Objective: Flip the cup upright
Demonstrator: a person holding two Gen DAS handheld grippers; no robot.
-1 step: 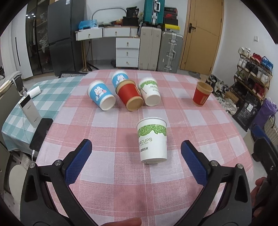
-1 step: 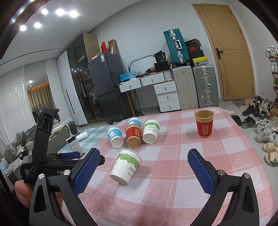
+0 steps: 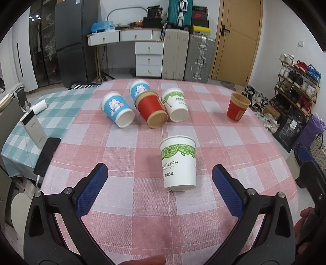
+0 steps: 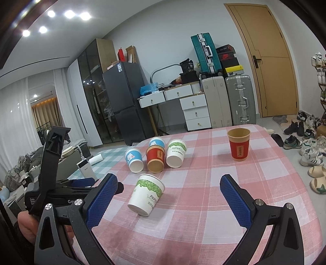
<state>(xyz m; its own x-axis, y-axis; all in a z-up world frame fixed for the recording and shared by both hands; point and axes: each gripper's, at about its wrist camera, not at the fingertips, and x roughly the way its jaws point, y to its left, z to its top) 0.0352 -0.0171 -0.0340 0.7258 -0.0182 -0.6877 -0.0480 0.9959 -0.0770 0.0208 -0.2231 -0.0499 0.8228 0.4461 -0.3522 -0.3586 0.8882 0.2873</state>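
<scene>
Left claw (image 3: 159,186) wide open (empty), near cup (image 3: 178,164).

Both views are evenly and brightly lit from above: a cluster of ceiling spotlights (image 4: 67,15) blooms into white glare high and left of the door (image 4: 264,61), and the cups cast only soft, short shadows on the bench (image 4: 214,203). Strong fisheye bending curves walls and the door frame, with black vignetting in every corner. Focus is mostly sharp, though the blue cup (image 3: 139,89) farthest from the door looks slightly smeared in the left wrist view.
</scene>
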